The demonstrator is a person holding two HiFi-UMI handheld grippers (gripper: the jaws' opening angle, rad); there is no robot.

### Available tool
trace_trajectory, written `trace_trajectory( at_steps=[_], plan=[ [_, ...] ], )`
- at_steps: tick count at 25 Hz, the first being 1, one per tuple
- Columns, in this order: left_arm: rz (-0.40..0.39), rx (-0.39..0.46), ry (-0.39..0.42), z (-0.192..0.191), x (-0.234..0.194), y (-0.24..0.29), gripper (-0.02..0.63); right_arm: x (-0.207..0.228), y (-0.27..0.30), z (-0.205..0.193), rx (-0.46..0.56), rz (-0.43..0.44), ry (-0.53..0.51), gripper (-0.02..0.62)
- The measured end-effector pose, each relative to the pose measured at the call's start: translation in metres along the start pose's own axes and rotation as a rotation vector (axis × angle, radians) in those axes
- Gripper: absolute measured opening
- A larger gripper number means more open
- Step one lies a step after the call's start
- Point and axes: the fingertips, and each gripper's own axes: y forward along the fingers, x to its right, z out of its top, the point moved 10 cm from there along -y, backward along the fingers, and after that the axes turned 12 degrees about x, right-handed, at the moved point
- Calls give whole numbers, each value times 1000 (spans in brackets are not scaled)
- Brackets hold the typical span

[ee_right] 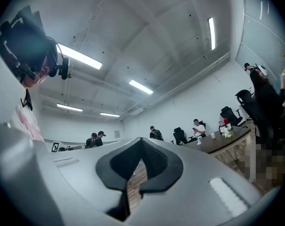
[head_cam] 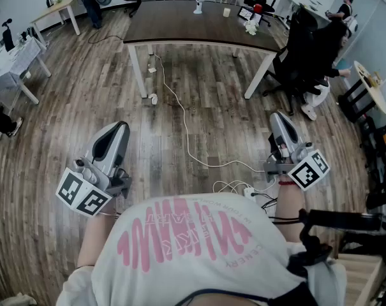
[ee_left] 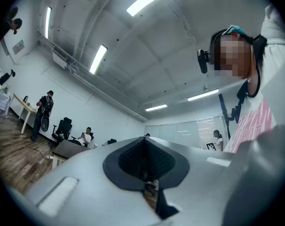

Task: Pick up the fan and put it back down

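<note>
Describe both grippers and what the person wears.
The left gripper and right gripper match: smooth silver-grey shells tapering to a rounded tip, with a black inset around ribbed black pads. Each carries a cube with black-and-white square markers, the left cube and the right cube. The person wears a white T-shirt with pink print and short sleeves.

The grey right claw (ee_right: 141,144) pointed slightly upward, jaws together, nothing between them. Far right stood a long dark-brown wooden counter (ee_right: 229,138); bright strip lights (ee_right: 79,56) crossed the ceiling.
</note>
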Motion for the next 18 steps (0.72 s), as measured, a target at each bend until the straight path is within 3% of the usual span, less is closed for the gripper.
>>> trace_trajectory(
  at_steps=[7, 18],
  plan=[
    [10, -9, -11, -1, -19, -6, 17, -10, 22, -10, -47, 27, -82, 6],
    [0, -48, -14, -8, -57, -12, 18, -6, 18, -49, -22, -49, -9, 6]
  ],
)
